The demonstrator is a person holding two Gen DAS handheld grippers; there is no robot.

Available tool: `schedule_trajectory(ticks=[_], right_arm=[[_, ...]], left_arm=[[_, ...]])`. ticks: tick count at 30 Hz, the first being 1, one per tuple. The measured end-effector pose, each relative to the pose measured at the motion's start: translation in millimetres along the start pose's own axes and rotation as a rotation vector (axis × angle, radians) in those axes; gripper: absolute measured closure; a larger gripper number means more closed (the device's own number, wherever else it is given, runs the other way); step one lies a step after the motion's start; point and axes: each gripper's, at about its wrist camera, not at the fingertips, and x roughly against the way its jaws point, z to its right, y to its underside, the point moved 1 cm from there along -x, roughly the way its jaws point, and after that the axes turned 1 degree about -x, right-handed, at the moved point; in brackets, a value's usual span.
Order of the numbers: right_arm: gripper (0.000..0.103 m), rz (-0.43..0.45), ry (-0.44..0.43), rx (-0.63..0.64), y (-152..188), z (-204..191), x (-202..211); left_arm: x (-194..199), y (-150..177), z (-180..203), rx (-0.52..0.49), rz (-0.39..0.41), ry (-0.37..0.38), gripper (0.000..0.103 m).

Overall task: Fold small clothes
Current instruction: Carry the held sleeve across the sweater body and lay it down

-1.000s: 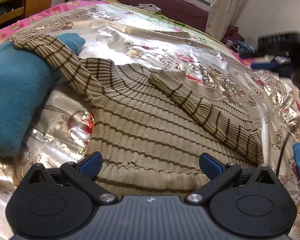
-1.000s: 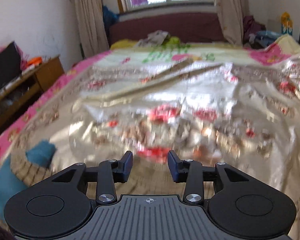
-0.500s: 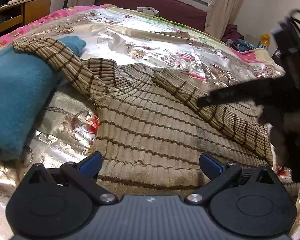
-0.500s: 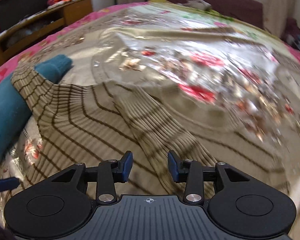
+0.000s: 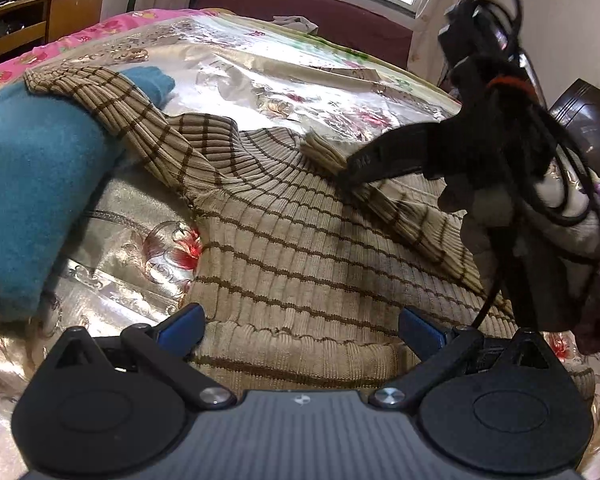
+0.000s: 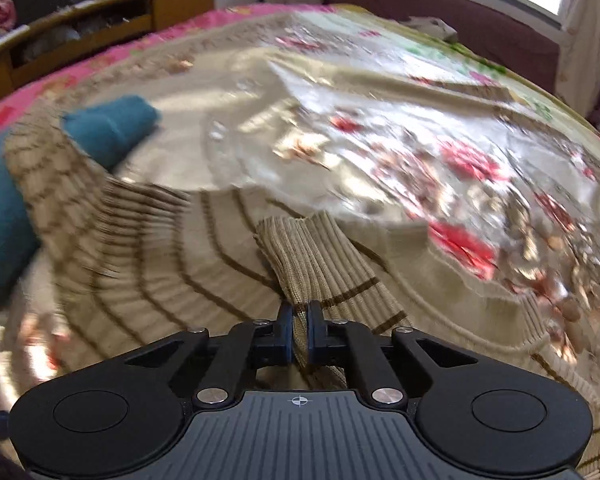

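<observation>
A beige ribbed sweater with brown stripes [image 5: 300, 248] lies flat on the bed, hem toward me. Its left sleeve [image 5: 112, 104] drapes over a folded teal garment [image 5: 32, 184]. My left gripper [image 5: 300, 326] is open and empty, its jaws wide over the sweater's hem. My right gripper [image 6: 299, 330] is shut on the right sleeve [image 6: 312, 256] just behind its cuff. In the left wrist view the right gripper [image 5: 350, 168] reaches in from the right and pinches that sleeve above the sweater's chest.
The bed has a shiny gold floral cover [image 5: 300, 84] with a pink border [image 6: 80, 76]. A wooden cabinet [image 5: 40, 20] stands at the left. A dark red headboard [image 5: 300, 4] and a window lie beyond. The teal garment also shows in the right wrist view [image 6: 112, 128].
My right gripper came down over the sweater, closed on the right sleeve near its cuff and raised it. My left gripper stayed open over the hem.
</observation>
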Motion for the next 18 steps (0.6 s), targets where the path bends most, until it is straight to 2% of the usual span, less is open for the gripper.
schedule_trajectory(ticks=[3, 6, 9, 14, 18], right_arm=[[0.096, 0.026, -0.077, 0.023, 0.2, -15.1, 8.5], [0.093, -0.030, -0.127, 0.067, 3.9, -33.2, -1.8], [0.089, -0.046, -0.159, 0.061, 10.1, -35.4, -3.7], [0.088, 0.011, -0.200, -0.072, 10.1, -5.2, 26.9], [0.083, 0.060, -0.159, -0.196, 24.6, 33.9, 57.1]], left_arm=[[0.7, 0.2, 0.3, 0.001, 0.003, 0.002, 0.000], [1.4, 0.6, 1.2, -0.004, 0.005, -0.001, 0.000], [1.3, 1.5, 2.3, -0.009, 0.008, -0.005, 0.000], [0.6, 2.6, 5.0, -0.022, 0.013, -0.015, 0.000], [-0.9, 4.3, 7.5, -0.035, 0.013, -0.023, 0.000]])
